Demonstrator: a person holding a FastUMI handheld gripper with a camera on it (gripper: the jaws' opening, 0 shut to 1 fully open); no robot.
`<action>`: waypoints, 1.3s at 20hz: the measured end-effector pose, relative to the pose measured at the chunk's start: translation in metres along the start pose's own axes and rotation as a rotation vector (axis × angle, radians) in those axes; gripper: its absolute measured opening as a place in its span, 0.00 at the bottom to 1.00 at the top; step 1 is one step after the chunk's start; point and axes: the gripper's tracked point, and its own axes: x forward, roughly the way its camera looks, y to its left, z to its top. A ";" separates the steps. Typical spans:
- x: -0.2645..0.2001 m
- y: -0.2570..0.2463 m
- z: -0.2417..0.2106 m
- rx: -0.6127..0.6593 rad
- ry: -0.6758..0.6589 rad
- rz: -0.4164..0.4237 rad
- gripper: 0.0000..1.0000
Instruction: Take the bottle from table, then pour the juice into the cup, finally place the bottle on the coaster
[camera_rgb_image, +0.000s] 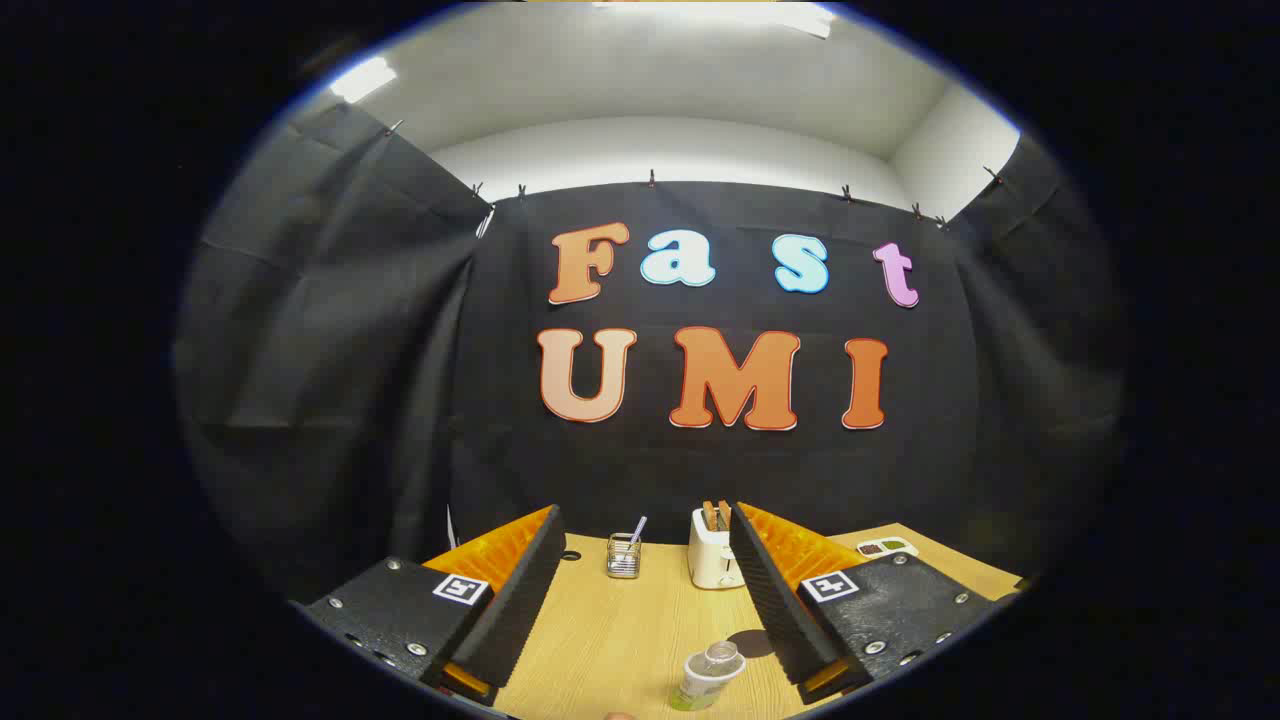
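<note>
- Right now my gripper (640, 590) has its 2 fingers spread wide, holding nothing.
- Nearest, the bottle (708, 677) stands upright on the table (610, 640), low between the fingers and closer to the right 1, not touching either.
- It looks like a small clear plastic bottle with a pale green label; I judge it light, smooth and a bit squashy, so easy to tip or let slip.
- I'd take it around the labelled body, below the neck, with moderate squeeze.
- Beyond the fingertips, a wire holder (623, 557) with a straw and a white toaster (713, 560) stand by the back edge.
- A small tray (886, 547) sits far right.
</note>
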 end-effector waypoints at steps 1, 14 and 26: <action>-0.001 -0.001 -0.001 0.006 0.003 -0.003 0.98; 0.004 -0.011 -0.005 0.013 0.013 -0.026 0.98; 0.007 -0.047 -0.056 0.053 0.065 -0.105 0.98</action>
